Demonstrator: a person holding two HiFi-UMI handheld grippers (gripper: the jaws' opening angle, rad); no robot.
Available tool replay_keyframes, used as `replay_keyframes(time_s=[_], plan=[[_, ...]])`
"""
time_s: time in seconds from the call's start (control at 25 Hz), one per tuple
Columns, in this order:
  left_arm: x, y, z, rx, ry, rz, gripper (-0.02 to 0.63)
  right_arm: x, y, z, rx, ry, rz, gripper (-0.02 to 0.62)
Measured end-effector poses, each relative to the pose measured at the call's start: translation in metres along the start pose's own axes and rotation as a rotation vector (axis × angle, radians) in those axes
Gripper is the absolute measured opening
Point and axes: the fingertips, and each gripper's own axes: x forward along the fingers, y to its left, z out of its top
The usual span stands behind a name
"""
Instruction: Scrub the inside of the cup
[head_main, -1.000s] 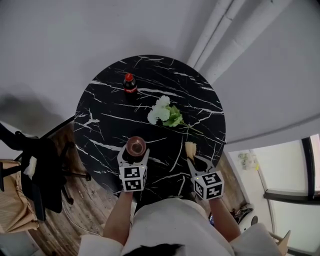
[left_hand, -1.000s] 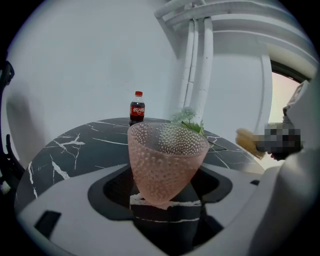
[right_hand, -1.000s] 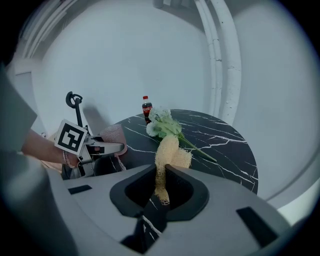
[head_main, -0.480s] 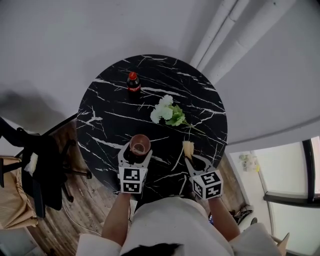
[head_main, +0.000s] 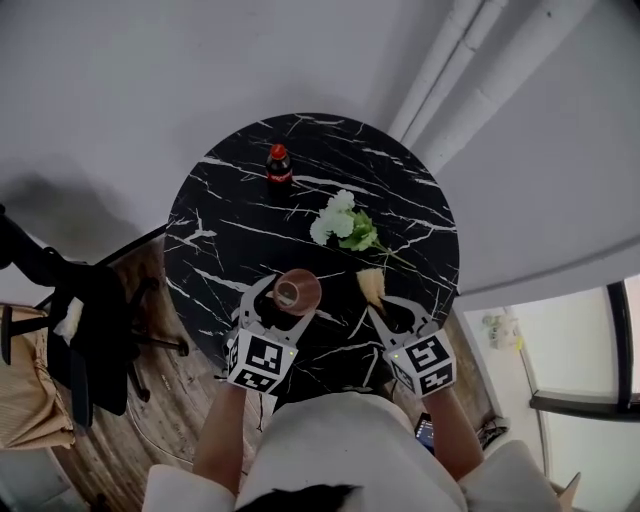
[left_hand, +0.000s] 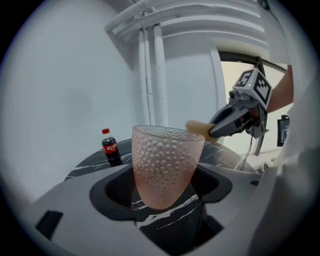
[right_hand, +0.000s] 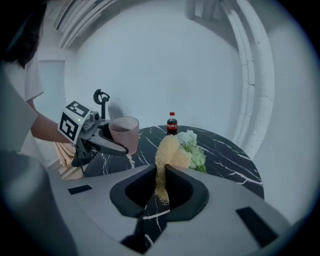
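A pink dimpled cup (head_main: 297, 291) (left_hand: 166, 165) stands upright between the jaws of my left gripper (head_main: 283, 303), lifted above the black marble table (head_main: 240, 240). In the right gripper view the same cup (right_hand: 125, 133) shows at the left, held by the left gripper (right_hand: 107, 141). My right gripper (head_main: 380, 303) (right_hand: 162, 172) is shut on a yellow loofah sponge (head_main: 371, 284) (right_hand: 169, 152), which sticks up out of the jaws. The sponge (left_hand: 198, 128) hangs just right of the cup's rim, apart from it.
A small cola bottle (head_main: 278, 164) stands at the table's far side. A bunch of white flowers with green leaves (head_main: 343, 226) lies mid-table. A dark chair (head_main: 75, 330) stands at the left on the wooden floor. White pipes (head_main: 460, 60) run up the wall.
Both grippers have risen off the table and rolled. The cup has moved right, towards the sponge, so the two now stand closer together.
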Motion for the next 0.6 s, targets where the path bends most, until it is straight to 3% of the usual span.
replay_keyframes(time_s=[0.28, 0.6], plan=[[-0.018, -0.009, 0.010, 0.161, 0.048, -0.105, 0.348, -0.007, 0.022, 0.040, -0.230, -0.013, 0.071, 0.057], [-0.028, -0.003, 0.012, 0.253, 0.102, -0.123, 0.348, -0.018, 0.045, 0.079, -0.543, -0.020, 0.118, 0.057]])
